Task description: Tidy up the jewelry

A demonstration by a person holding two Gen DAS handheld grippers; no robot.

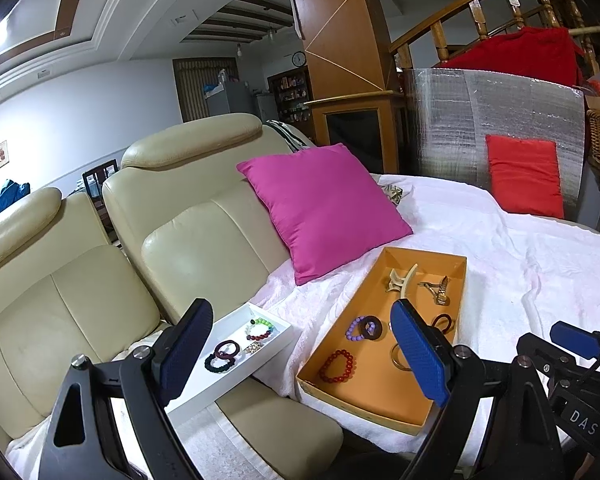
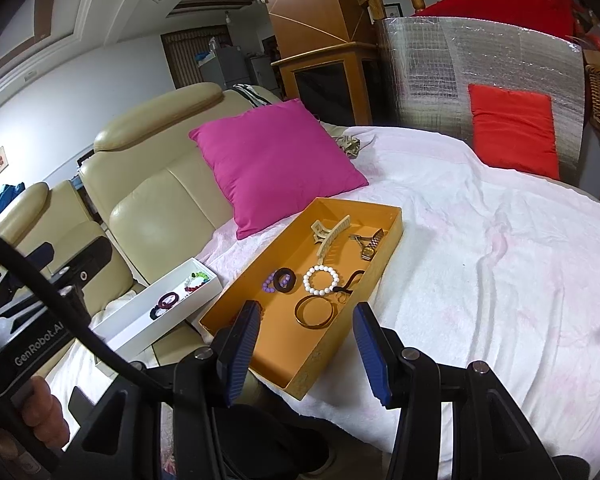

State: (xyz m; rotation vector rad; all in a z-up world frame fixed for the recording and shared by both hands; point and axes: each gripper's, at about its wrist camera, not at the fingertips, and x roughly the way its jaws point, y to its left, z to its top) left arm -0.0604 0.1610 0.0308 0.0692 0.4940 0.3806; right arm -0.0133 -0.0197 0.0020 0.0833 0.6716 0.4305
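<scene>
While both grippers hover empty with jaws apart, the right gripper (image 2: 306, 344) sits nearest the orange box (image 2: 384, 254), just above the gold bangle (image 2: 315, 312) lying flat ahead, and the wider-open left gripper (image 1: 300, 354) faces the white tray (image 1: 278, 338).

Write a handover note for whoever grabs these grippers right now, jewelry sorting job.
Left gripper: open, empty, hovering near both trays.
Right gripper: open, empty, above the near end of the orange tray.
White tray: already holds several bead bracelets.
Orange tray still holds the red bracelet, purple bracelet, white bracelet, gold bangle, hair clip, watch.
Left: sorting those.
</scene>
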